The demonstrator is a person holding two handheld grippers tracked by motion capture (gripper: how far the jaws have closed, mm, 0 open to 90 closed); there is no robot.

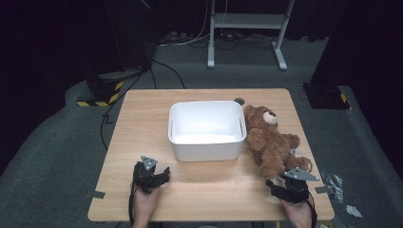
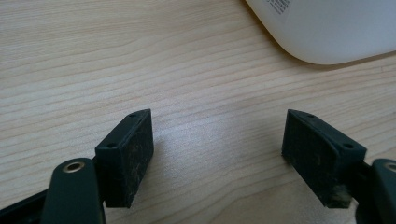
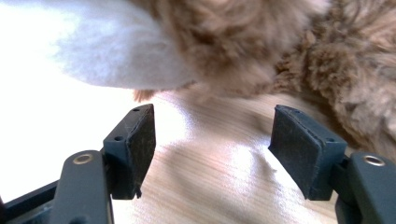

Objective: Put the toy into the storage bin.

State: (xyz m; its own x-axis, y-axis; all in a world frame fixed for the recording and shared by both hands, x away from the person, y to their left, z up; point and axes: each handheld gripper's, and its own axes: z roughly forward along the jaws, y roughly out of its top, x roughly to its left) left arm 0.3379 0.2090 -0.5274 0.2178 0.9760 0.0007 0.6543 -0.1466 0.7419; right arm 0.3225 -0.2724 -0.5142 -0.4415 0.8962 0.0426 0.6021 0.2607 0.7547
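A brown teddy bear [image 1: 270,141] lies on its back on the wooden table [image 1: 142,123], right of a white plastic tub [image 1: 206,129]. My right gripper [image 1: 278,184] sits just below the bear's legs, open, with only bare wood between its pads. In the right gripper view the bear's brown fur [image 3: 261,51] and a pale foot sole [image 3: 116,51] lie just past the open right gripper [image 3: 212,144]. My left gripper [image 1: 164,172] rests at the near left, in front of the tub's corner. It is open over bare wood [image 2: 217,144], with the tub's rounded corner [image 2: 336,32] ahead.
The tub looks empty and stands mid-table. A small dark disc [image 1: 239,100] lies behind it at the table's far edge. Crumpled wrappers [image 1: 335,183] lie on the grey floor at the right. A white stand's feet [image 1: 247,28] are beyond the table.
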